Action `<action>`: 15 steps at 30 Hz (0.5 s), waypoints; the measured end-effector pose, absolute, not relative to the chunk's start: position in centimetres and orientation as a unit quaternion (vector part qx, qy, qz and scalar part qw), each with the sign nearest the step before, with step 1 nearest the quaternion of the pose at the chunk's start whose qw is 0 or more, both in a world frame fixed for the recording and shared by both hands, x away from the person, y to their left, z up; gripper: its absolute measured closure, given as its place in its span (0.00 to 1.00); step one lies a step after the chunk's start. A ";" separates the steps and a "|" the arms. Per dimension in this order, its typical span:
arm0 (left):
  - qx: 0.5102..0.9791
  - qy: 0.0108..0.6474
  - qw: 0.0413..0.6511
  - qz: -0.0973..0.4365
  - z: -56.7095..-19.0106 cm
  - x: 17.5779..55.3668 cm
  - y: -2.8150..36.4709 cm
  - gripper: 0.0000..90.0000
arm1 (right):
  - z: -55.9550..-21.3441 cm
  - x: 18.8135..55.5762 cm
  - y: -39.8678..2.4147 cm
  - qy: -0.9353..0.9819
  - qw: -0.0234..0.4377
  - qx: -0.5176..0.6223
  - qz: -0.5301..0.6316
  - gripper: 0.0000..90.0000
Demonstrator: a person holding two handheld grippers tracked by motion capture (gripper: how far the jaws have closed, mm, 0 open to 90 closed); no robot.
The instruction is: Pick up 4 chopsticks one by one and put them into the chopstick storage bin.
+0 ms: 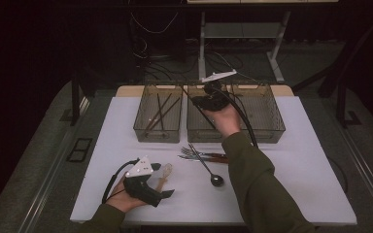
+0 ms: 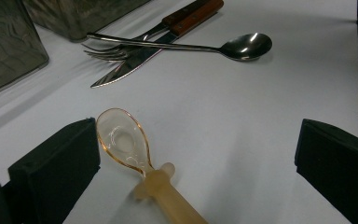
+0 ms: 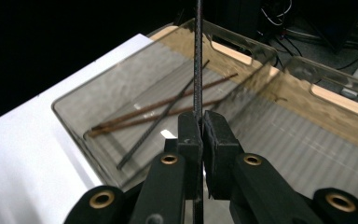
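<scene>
My right gripper [image 3: 202,123] is shut on a thin black chopstick [image 3: 198,70], which stands upright between the jaws. It hangs over the clear bins at the back of the table [image 1: 209,99], where the stick [image 1: 187,94] slants across the middle bin. The left bin [image 3: 74,116] holds three chopsticks [image 3: 158,107] lying flat. My left gripper [image 2: 196,140] rests open near the front left [image 1: 162,180]. An amber plastic spoon [image 2: 123,140] lies on the table between its jaws, bowl close to the left jaw.
A metal spoon [image 2: 247,45], a fork [image 2: 116,51] and a wooden-handled knife [image 2: 135,65] lie crossed mid-table [image 1: 201,156]. Three clear bins [image 1: 260,114] stand in a row along the back edge. The white table [image 1: 301,170] has bare surface at the right.
</scene>
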State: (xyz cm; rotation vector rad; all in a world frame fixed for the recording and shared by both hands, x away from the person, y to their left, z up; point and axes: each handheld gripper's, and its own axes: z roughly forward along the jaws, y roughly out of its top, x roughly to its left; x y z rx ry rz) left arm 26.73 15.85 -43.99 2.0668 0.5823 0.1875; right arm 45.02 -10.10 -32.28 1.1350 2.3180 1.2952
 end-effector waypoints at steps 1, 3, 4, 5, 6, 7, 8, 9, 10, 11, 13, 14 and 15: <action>0.845 0.238 0.473 0.076 -44.0 26.7 15.9 0.00 | -32.2 45.2 -9.6 0.797 0.128 0.389 0.445 0.96; 0.847 0.240 0.469 0.076 -44.0 26.7 15.8 0.00 | -32.2 45.6 -8.7 0.796 0.130 0.387 0.447 0.96; 0.847 0.241 0.468 0.076 -44.0 26.7 15.8 0.00 | -32.2 45.8 -8.3 0.795 0.129 0.388 0.448 0.96; 0.848 0.239 0.467 0.077 -44.0 26.7 15.8 0.00 | -32.2 46.0 -7.8 0.795 0.131 0.387 0.448 0.96; 0.849 0.237 0.467 0.079 -44.0 26.7 15.8 0.00 | -32.1 46.2 -7.3 0.797 0.130 0.386 0.447 0.96; 0.847 0.237 0.469 0.079 -44.0 26.7 15.8 0.00 | -32.1 46.4 -6.9 0.798 0.133 0.384 0.445 0.96; 0.847 0.237 0.470 0.079 -44.0 26.7 15.8 0.00 | -32.1 46.6 -6.4 0.797 0.133 0.386 0.445 0.96; 0.846 0.237 0.471 0.078 -43.9 26.7 15.8 0.00 | -32.0 46.8 -6.0 0.797 0.136 0.384 0.445 0.96; 0.846 0.237 0.472 0.079 -43.9 26.7 15.8 0.00 | -31.9 47.0 -5.6 0.796 0.137 0.383 0.448 0.96; 0.846 0.236 0.472 0.078 -43.9 26.7 15.8 0.00 | -31.9 47.1 -5.1 0.795 0.138 0.385 0.449 0.96; 0.846 0.237 0.471 0.077 -43.9 26.7 15.9 0.00 | -31.8 47.5 -4.2 0.796 0.140 0.384 0.447 0.96; 0.844 0.237 0.474 0.078 -43.9 26.7 15.8 0.00 | -31.8 47.7 -3.8 0.796 0.141 0.383 0.447 0.96; 0.845 0.236 0.474 0.078 -43.9 26.7 15.9 0.00 | -31.8 47.8 -3.3 0.796 0.142 0.382 0.447 0.96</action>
